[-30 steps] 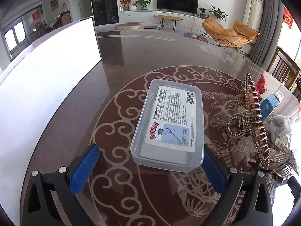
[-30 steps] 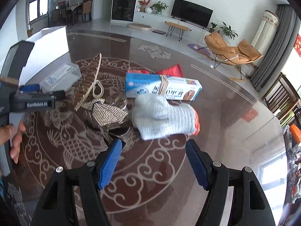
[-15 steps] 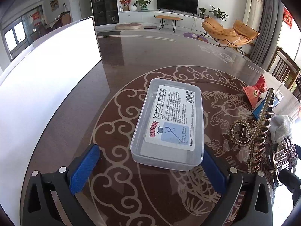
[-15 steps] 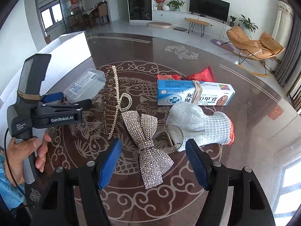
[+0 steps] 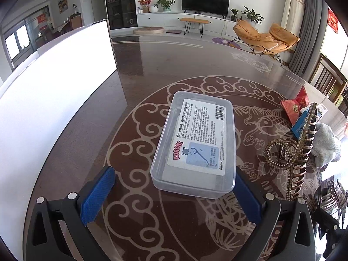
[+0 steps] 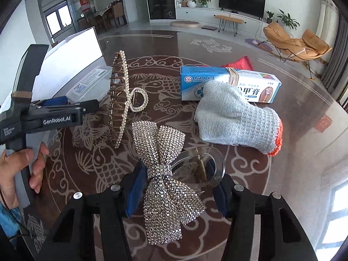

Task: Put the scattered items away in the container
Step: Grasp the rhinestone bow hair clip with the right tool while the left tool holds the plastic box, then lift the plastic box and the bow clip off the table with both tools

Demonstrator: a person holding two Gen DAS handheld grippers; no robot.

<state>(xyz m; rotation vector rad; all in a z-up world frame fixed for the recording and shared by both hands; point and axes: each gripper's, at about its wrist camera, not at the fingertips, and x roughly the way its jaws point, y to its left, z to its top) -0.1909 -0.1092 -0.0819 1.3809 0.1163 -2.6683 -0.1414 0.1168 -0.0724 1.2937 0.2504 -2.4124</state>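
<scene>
Lay between the spread pads of the right gripper (image 6: 176, 190), toward 6 o'clock of the round table (image 6: 282, 174): a rhinestone bow clip (image 6: 165, 174), its clear sprung claw (image 6: 202, 165) just behind the knot. Looked light, stiff at the claw but floppy in the beaded wings, slick on the stones; best pinched across the narrow knot. Sat at the table's centre, between the wide-open pads of the left gripper (image 5: 171, 195): a plastic floss box (image 5: 195, 143), rigid, smooth and light. Waited at 9 o'clock: the white container (image 5: 54, 82).
</scene>
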